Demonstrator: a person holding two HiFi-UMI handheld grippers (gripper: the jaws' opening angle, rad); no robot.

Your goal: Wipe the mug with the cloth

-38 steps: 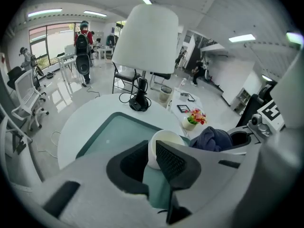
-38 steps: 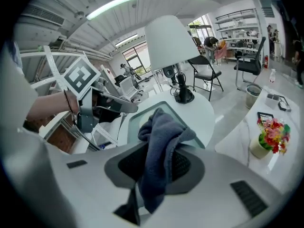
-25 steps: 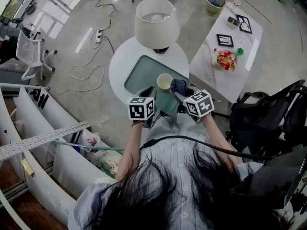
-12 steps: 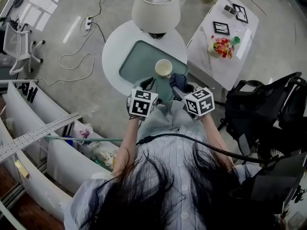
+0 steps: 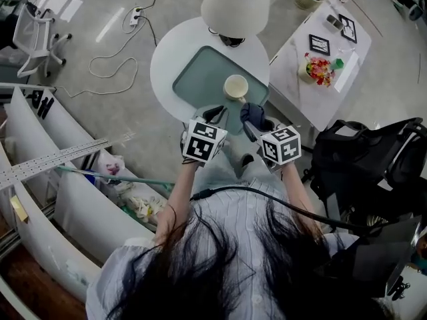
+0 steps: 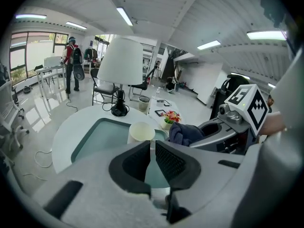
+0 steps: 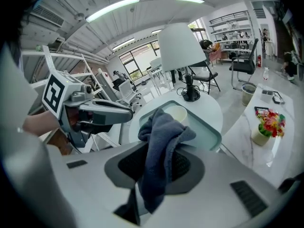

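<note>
The cream mug [image 5: 236, 86] stands on the green tray [image 5: 200, 79] of the round counter [image 5: 175, 52], just beyond both tools, touching neither. The right tool [image 7: 159, 148] is clamped on the dark blue cloth [image 7: 162, 132]. The left tool [image 6: 153, 146] is closed, empty.

Round white table [image 5: 168, 55] — teal tray [image 5: 199, 80] and lamp [image 5: 235, 5] on it.

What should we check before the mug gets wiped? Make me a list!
1. Cloth clamped in the right gripper: ok.
2. Mug upright on the tray: ok.
3. Left gripper holding the mug steady: not ok; its jaws are together with nothing between them.
4. Cloth touching the mug: not ok; they are apart.
5. Dirt on the mug: cannot tell.
</note>
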